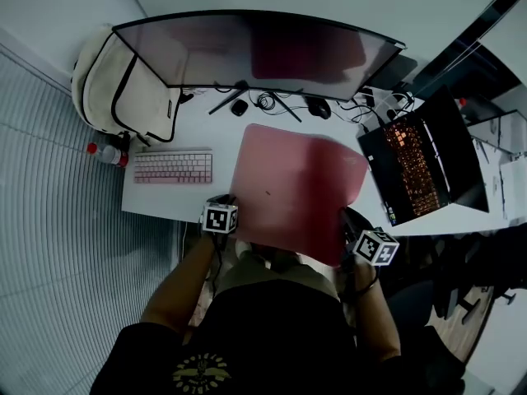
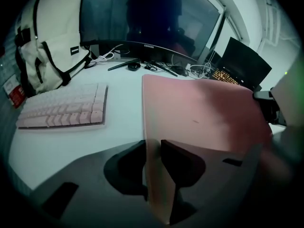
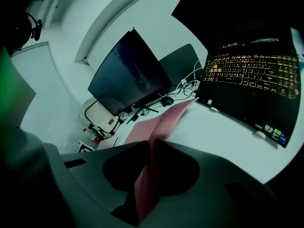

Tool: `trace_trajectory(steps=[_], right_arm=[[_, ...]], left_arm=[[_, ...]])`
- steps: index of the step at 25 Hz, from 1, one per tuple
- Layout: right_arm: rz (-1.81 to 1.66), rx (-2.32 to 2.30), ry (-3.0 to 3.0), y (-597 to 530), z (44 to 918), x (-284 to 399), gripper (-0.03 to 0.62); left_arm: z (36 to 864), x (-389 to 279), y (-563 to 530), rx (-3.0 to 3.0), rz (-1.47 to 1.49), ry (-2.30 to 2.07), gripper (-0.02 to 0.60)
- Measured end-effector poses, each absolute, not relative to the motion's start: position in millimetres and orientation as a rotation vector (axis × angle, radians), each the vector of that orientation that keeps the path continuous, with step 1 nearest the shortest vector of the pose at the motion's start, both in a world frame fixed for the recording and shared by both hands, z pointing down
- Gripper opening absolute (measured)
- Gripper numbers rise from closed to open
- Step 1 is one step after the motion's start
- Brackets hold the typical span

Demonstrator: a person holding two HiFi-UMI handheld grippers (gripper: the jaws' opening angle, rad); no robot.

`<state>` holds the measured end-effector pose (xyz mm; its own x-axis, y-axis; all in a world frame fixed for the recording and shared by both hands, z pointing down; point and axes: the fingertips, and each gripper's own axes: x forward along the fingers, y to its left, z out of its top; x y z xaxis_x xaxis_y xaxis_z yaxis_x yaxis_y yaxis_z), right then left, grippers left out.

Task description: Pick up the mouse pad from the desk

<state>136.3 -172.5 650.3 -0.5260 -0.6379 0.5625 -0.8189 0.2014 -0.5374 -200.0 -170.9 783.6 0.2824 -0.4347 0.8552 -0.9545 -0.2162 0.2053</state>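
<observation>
Nearest you, both grippers have the mouse pad (image 1: 296,188) by its near edge. Your left gripper (image 2: 152,148) is closed narrow on the near left corner, with the thin pink sheet pinched between its jaws. Your right gripper (image 3: 149,148) is clamped just as narrowly on the near right corner. The pad hangs out past the front edge of the table (image 1: 210,134) toward you, its right side raised and bowed, and its far edge appears to lie on the table in front of the monitor (image 1: 255,52). It looks soft and will likely sag between the two grips, so raise both hands together at one pace and draw them slightly apart, so the sheet goes taut rather than folding. Hold both grips firm, because an edge this thin could slide out if one side pulls ahead. The keyboard (image 1: 173,167) lies just beside the pad on the left, and the open laptop (image 1: 424,163) sits near its far right corner, so lift straight up before you move sideways. Farther back, bring the trailing edge clear of the cables (image 1: 268,101) under the monitor without dragging them.
</observation>
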Motion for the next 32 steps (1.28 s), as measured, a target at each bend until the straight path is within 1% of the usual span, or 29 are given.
trace_trajectory(steps=[3, 10, 17, 29, 31, 32], right_arm=[[1.225, 1.393, -2.252, -176, 653, 133, 0.066], [1.210, 1.369, -2.236, -185, 657, 139, 0.071], [1.204, 1.371, -2.224, -187, 664, 149, 0.071], [1.246, 1.309, -2.212, -191, 675, 156, 0.075], [1.248, 1.309, -2.210, -192, 675, 157, 0.077], [1.250, 1.310, -2.209, -192, 674, 157, 0.077]], left_arm=[[783, -200, -168, 1.783, 0.839, -1.255, 0.086], [782, -196, -168, 1.753, 0.675, -1.239, 0.046], [767, -188, -165, 1.823, 0.549, -1.144, 0.035], [723, -163, -165, 1.866, 0.193, -0.817, 0.051], [722, -160, -168, 1.856, 0.148, -0.833, 0.095], [725, -160, -169, 1.848, 0.147, -0.852, 0.098]])
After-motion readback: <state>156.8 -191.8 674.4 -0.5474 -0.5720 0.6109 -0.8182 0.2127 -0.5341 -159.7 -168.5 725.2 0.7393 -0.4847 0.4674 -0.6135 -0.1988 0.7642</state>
